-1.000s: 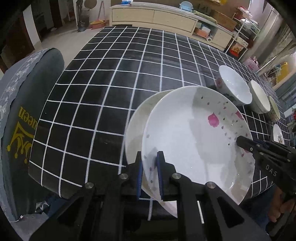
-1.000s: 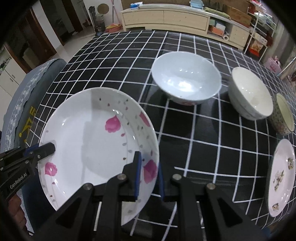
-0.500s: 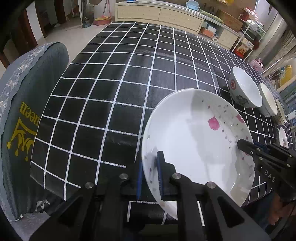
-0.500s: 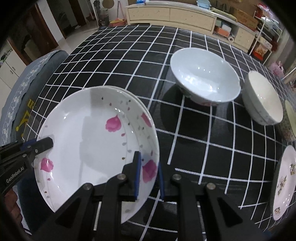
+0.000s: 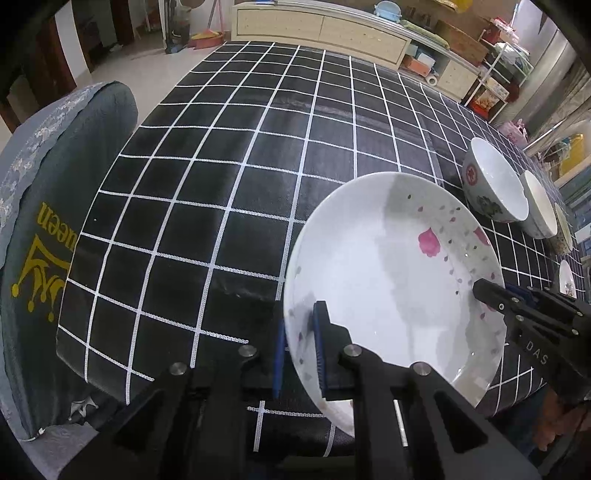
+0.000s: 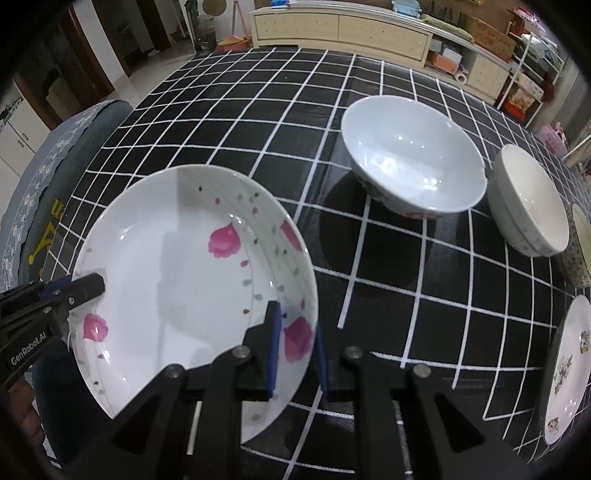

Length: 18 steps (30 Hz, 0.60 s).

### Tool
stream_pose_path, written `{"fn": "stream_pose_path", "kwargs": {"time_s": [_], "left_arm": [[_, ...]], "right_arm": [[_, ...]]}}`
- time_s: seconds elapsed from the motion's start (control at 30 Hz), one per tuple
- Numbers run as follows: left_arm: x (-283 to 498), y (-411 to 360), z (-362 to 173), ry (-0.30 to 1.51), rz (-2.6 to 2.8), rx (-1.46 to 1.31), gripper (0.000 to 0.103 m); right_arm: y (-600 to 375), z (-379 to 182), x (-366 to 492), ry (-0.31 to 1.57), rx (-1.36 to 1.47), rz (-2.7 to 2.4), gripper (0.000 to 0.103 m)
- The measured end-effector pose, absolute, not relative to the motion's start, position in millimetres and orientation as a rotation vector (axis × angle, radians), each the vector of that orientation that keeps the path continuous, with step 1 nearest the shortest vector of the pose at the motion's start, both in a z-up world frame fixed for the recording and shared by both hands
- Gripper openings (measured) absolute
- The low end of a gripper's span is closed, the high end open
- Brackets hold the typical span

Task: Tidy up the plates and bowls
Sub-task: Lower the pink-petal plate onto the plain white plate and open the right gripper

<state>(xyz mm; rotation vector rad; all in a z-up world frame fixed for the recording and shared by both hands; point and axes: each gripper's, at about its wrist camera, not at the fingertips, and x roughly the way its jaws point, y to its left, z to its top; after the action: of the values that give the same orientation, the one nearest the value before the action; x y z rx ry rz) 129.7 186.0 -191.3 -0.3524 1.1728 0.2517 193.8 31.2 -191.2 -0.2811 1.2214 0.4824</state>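
A white plate with pink flowers (image 5: 388, 295) (image 6: 177, 280) is at the near edge of the checked table (image 5: 221, 184). My left gripper (image 5: 300, 321) is shut on its left rim. My right gripper (image 6: 297, 321) is shut on its right rim, on a pink flower. Each gripper's tip shows in the other view, at the plate's opposite rim. In the right wrist view a second white rim (image 6: 291, 236) shows just under the plate's right edge; whether they touch I cannot tell. A large white bowl (image 6: 413, 166), a cream bowl (image 6: 528, 206) and a small patterned plate (image 6: 569, 369) stand to the right.
A chair with a grey cover and yellow print (image 5: 40, 240) stands against the table's left side. A patterned cup (image 6: 580, 243) sits at the far right edge. A long sideboard (image 5: 321, 29) runs behind the table. A hand (image 5: 554, 424) shows under the right gripper.
A second white plate stuck out to the left under the flowered plate a second ago; now the flowered plate covers it almost fully. Both grips are unchanged.
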Motion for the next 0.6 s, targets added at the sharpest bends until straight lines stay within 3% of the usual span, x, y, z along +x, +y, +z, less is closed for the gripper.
{"fn": "stream_pose_path", "kwargs": {"time_s": [0.33, 0.47, 0.6], "left_arm": [[114, 190, -165, 1.118, 0.27, -0.379, 0.013], [110, 180, -150, 1.092, 0.246, -0.383, 0.017], [108, 162, -136, 1.066, 0.21, -0.365, 0.022]], "right_arm": [[21, -174, 191, 1.195, -0.235, 0.497, 0.023], [12, -161, 186, 1.174, -0.208, 0.499, 0.039], [3, -143, 178, 1.131, -0.19, 0.493, 0.047]]}}
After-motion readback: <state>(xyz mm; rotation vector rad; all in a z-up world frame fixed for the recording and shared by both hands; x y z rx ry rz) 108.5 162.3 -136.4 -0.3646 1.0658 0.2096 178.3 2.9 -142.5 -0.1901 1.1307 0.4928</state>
